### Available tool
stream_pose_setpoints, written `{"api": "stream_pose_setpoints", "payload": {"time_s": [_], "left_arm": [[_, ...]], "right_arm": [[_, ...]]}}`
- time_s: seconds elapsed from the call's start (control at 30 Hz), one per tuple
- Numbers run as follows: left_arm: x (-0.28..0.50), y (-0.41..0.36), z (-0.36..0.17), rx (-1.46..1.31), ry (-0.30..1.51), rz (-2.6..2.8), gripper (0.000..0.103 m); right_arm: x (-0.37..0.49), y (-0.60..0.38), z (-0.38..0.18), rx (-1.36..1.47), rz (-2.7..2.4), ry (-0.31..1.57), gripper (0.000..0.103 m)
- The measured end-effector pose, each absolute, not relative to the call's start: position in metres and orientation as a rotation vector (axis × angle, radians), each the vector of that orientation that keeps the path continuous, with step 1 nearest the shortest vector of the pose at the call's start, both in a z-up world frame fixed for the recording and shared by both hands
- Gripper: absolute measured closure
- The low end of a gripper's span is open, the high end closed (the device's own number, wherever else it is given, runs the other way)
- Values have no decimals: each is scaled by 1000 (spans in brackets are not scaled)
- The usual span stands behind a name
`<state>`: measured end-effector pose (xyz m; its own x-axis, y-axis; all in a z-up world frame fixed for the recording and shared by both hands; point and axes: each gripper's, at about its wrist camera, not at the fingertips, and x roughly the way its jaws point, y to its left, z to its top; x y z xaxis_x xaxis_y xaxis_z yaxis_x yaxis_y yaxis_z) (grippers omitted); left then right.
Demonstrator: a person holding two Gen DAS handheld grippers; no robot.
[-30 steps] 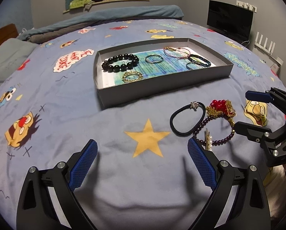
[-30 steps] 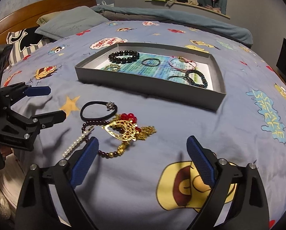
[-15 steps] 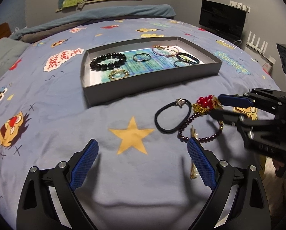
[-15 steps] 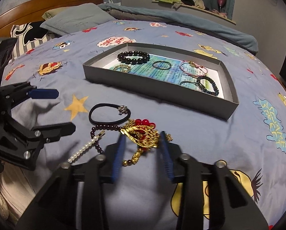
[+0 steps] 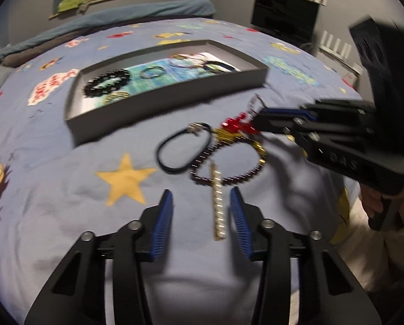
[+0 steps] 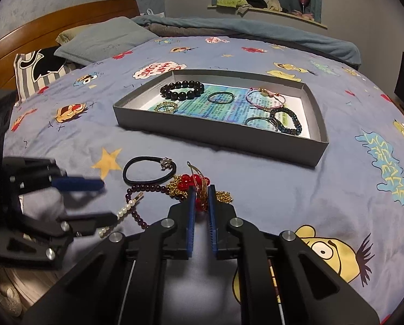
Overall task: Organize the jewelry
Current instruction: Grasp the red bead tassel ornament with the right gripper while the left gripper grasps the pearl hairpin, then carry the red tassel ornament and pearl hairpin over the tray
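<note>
A bed (image 6: 337,195) with a blue cartoon-print cover fills both views, and a grey tray (image 6: 218,132) holding bracelets sits on it beyond a loose pile of jewelry. Only the right wrist view shows the wooden headboard (image 6: 39,35) and pillows, and there the cover's print reads "SESAME STREET" (image 6: 386,168); only the left wrist view shows a dark screen (image 5: 283,21) against the wall and a hand (image 5: 375,203) gripping the right tool. The right tongs (image 6: 201,199) have just been closing and now pinch the red-and-gold beaded piece (image 6: 196,182) in the pile. The left tongs (image 5: 200,211) have just been narrowing yet remain spread, not touching the pearl hair clip (image 5: 218,205) lying between them, beside the dark bead bracelet (image 5: 229,162) and black hair tie (image 5: 183,149).
</note>
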<state>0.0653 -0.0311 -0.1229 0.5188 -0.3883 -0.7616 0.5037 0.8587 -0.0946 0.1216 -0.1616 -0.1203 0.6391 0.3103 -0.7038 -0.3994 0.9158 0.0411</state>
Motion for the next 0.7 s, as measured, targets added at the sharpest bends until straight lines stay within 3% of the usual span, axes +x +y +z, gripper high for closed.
{"api": "stream_pose_setpoints", "payload": {"time_s": [0.17, 0.37, 0.7], "left_arm": [[63, -41, -129, 159, 896, -567, 81], [66, -43, -136, 163, 913, -550, 94], [63, -33, -118, 176, 854, -534, 97]], "right_arm": [[121, -166, -119, -110, 398, 774, 94], [121, -171, -120, -94, 394, 781, 94], [118, -170, -111, -107, 411, 753, 95]]}}
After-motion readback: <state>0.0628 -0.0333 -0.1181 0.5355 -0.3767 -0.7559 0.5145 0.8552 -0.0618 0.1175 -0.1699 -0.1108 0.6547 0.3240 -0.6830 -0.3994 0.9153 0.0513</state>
